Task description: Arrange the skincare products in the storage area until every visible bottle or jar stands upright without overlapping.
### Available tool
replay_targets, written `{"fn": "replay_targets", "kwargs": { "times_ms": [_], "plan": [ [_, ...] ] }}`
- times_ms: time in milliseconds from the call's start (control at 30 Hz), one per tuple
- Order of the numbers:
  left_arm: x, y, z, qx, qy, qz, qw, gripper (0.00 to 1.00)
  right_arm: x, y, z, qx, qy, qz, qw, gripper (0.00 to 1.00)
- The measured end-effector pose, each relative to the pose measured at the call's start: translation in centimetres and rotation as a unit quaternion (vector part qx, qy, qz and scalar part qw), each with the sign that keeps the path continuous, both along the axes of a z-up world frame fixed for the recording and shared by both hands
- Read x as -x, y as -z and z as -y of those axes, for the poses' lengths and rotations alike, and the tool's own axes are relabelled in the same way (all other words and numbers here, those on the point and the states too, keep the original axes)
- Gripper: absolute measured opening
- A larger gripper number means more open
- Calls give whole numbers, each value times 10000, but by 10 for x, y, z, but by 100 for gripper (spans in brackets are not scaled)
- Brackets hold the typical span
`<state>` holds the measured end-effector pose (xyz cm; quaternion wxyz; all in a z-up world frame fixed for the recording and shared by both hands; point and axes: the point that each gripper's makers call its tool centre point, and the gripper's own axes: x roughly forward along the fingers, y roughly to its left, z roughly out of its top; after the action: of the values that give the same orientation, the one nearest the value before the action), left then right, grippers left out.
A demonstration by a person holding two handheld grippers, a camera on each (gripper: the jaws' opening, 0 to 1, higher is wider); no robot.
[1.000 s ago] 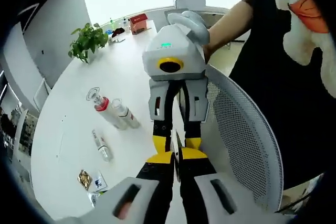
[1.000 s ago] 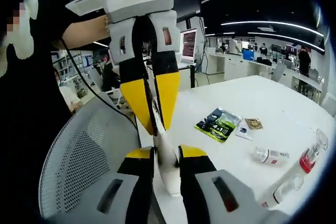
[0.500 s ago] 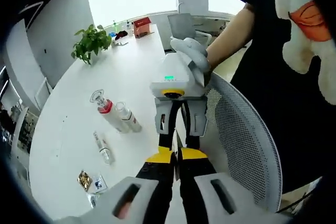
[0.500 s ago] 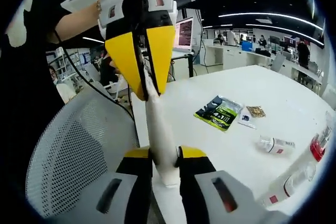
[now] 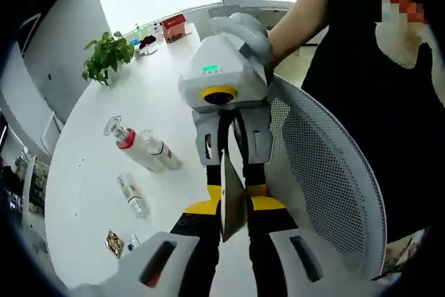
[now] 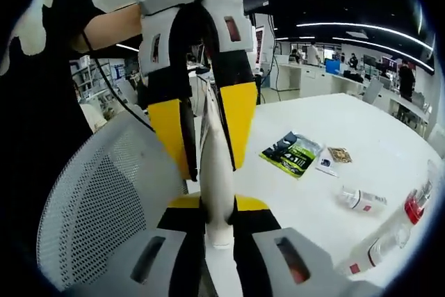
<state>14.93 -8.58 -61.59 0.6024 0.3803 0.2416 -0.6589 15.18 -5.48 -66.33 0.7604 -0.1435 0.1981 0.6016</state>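
A slim white tube [image 6: 215,172], smooth and tapering to a flat crimped end, stands between both tools above a mesh chair back [image 6: 97,206]. The right tool [image 6: 212,217] clamps its capped end; the left tool [image 6: 208,133] brackets the upper part, contact unclear. Three clear bottles [image 5: 142,154] lie on the glossy white tabletop [image 5: 90,193], one red-collared.

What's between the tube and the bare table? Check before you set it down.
Nothing visible. The tube, shut in the right tongs, is near the edge of the table, with bare white top just past it. The mesh chair back sits off to one side, and the lying bottles are farther across.
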Motion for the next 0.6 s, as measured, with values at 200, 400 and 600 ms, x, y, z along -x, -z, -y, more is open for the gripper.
{"fn": "replay_targets", "kwargs": {
  "times_ms": [200,400,600],
  "plan": [
    [0,15,-2,-288,100,203,9993,19,0,1,1,16,-21,-14,10000,12],
    [-2,23,-1,-333,7,124,9994,18,2,6,2,83,-37,-16,10000,13],
    [-3,26,2,-294,-69,147,9994,17,-1,10,7,51,136,-72,9999,15]
  ]
}}
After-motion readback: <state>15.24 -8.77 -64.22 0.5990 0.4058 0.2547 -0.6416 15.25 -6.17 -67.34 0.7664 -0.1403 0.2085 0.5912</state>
